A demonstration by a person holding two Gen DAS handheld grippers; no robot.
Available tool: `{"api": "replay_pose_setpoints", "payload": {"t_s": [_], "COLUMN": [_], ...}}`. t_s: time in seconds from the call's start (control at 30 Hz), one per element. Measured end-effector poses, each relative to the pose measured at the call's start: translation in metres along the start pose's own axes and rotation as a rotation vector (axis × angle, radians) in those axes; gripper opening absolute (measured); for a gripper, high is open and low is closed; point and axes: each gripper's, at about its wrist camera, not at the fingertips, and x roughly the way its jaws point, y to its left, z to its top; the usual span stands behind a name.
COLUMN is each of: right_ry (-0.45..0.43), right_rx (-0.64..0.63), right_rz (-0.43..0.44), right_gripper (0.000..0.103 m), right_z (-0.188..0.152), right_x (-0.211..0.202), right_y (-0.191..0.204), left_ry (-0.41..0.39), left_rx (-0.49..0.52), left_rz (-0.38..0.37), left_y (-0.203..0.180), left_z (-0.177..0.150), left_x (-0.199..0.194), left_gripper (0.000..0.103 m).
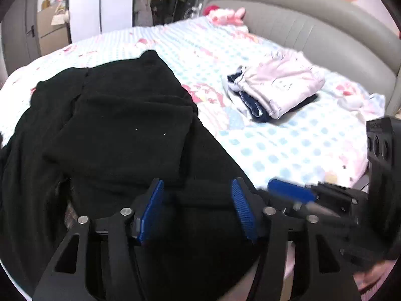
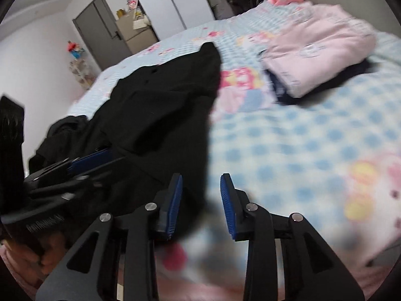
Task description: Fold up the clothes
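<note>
garment black, on bed | left gripper jaws spread (over cloth) | right gripper jaws spread

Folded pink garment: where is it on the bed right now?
The folded pink garment lies on a navy piece toward the grey headboard, right of the black garment in both wrist views.

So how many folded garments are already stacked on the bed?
2 visible: a pink garment on top and a navy one beneath it, near the headboard. More may be hidden inside the stack.
</note>
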Motion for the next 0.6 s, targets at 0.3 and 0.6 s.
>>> {"api": "replay_pose_setpoints", "payload": {"t_s": [0.3,0.6], "right_ry": [0.135,-0.068], "right_rx": [-0.224,-0.047], "right_rz": [-0.147,-0.013], "right_gripper": [0.043,0.047], "right_z": [-0.032,-0.007], "right_x": [0.019,-0.021], "right_y": [0.023,0.002], "left_ry": [0.215,0.163], "left_rx": [-0.018,-0.034], "left_rz": [-0.031,-0.067], "left_y": [0.016,0.019], "left_z": [-0.034,-0.038], "left_x": [0.041,0.023], "left_gripper": [0.051,0.051]}}
